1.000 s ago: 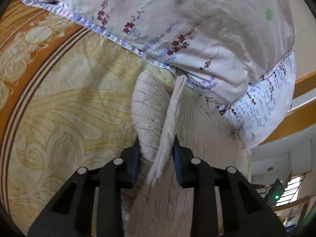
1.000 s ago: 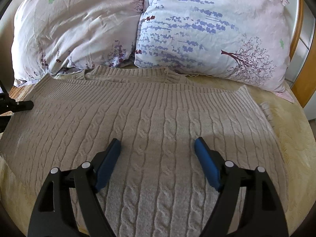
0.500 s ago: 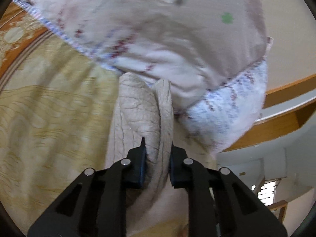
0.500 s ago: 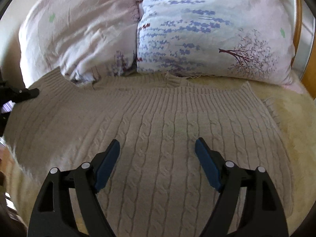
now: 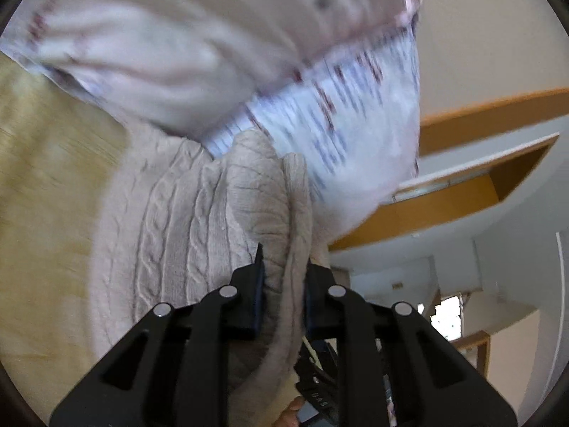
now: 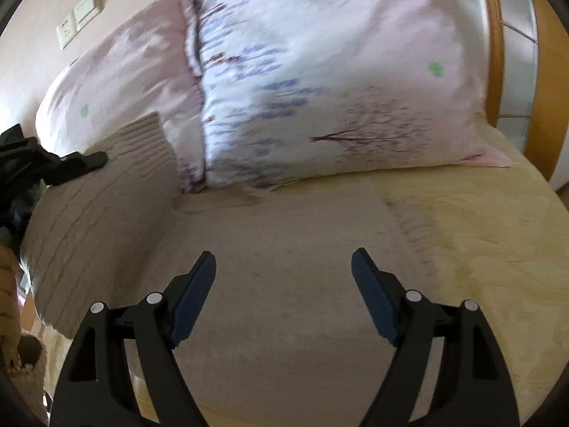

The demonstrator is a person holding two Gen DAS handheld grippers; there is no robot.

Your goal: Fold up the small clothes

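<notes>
A beige cable-knit sweater (image 6: 284, 249) lies spread on the bed in front of the pillows. My left gripper (image 5: 284, 277) is shut on a bunched fold of the sweater (image 5: 270, 213) at its edge, and that part is lifted off the bed. In the right wrist view the left gripper (image 6: 94, 160) shows at the far left, holding the raised sweater edge. My right gripper (image 6: 284, 270) hangs open above the middle of the sweater, with nothing between its blue pads.
Two floral pillows (image 6: 320, 82) lean at the head of the bed, just behind the sweater. The yellow patterned bedspread (image 6: 480, 231) shows to the right. A wooden headboard (image 6: 498, 53) rises at the far right, a wall switch plate (image 6: 80, 14) at upper left.
My left gripper closed on the sweater edge and lifted it up and inward. The right gripper rose a little and tilted, staying open.
</notes>
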